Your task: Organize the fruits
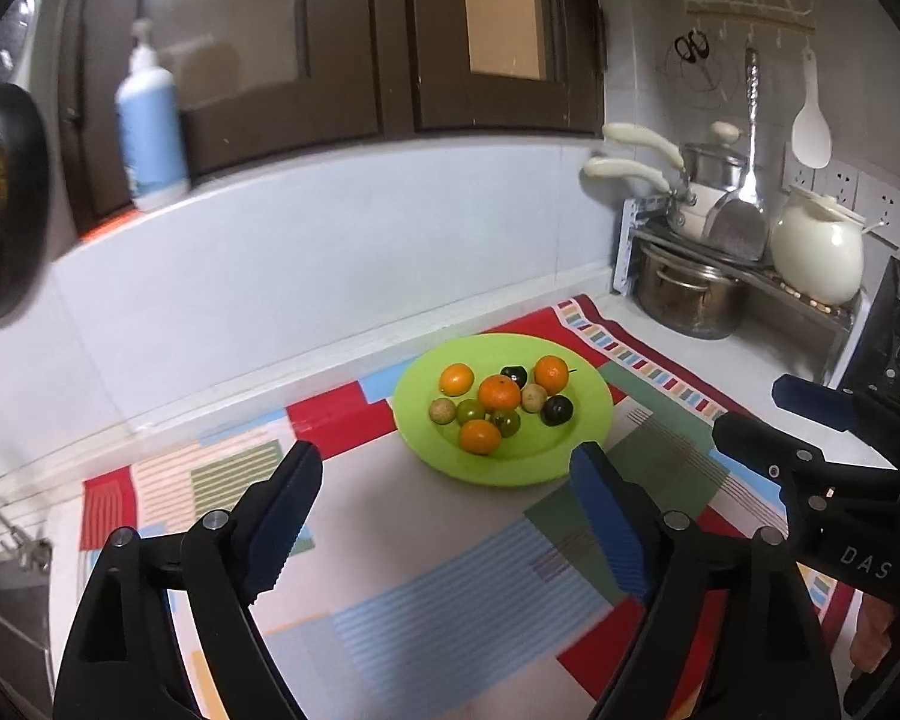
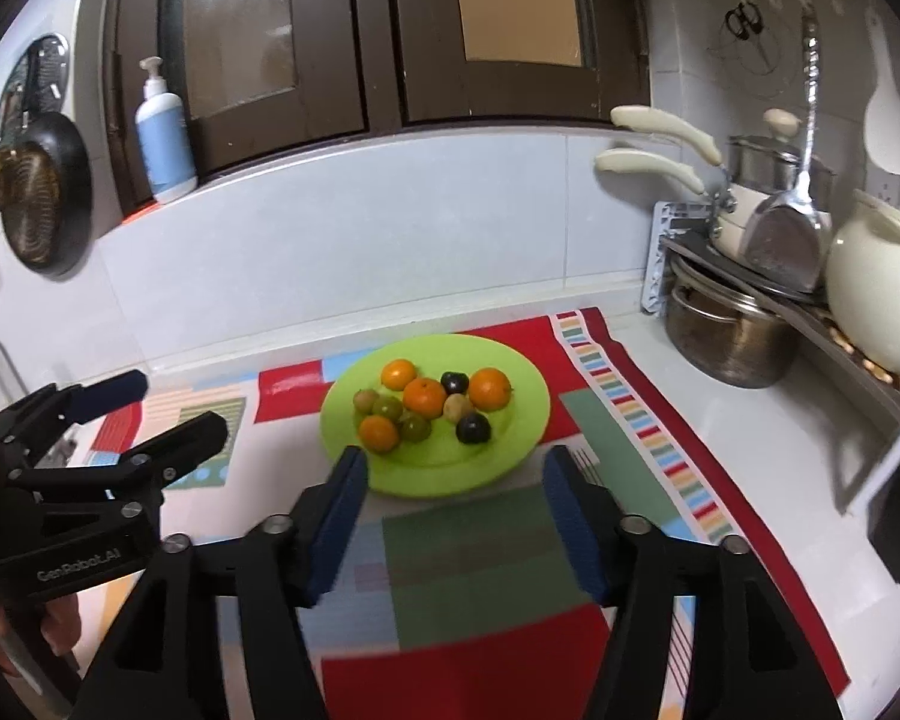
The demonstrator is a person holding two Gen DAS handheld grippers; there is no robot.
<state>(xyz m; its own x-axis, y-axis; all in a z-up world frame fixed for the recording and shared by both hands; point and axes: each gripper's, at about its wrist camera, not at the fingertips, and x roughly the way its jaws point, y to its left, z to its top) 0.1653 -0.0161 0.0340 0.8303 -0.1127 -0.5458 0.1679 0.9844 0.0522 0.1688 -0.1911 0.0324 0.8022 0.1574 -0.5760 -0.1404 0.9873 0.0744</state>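
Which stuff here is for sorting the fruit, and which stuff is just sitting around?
For the job: oranges, dark plums, small green fruits, green plate, left gripper, right gripper.

Just sitting around: soap bottle, steel pot, white jar, patterned mat.

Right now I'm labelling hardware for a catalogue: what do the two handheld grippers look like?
Both are matte black linkage frames with silver pivot bolts and ridged blue finger pads. The left gripper body reads "GenRobot.AI" in white; the right gripper body shows "DAS". No cables or sleeves are visible.

Left hand-held gripper (image 1: 444, 468) and right hand-held gripper (image 2: 453, 468) hover side by side, jaws apart.
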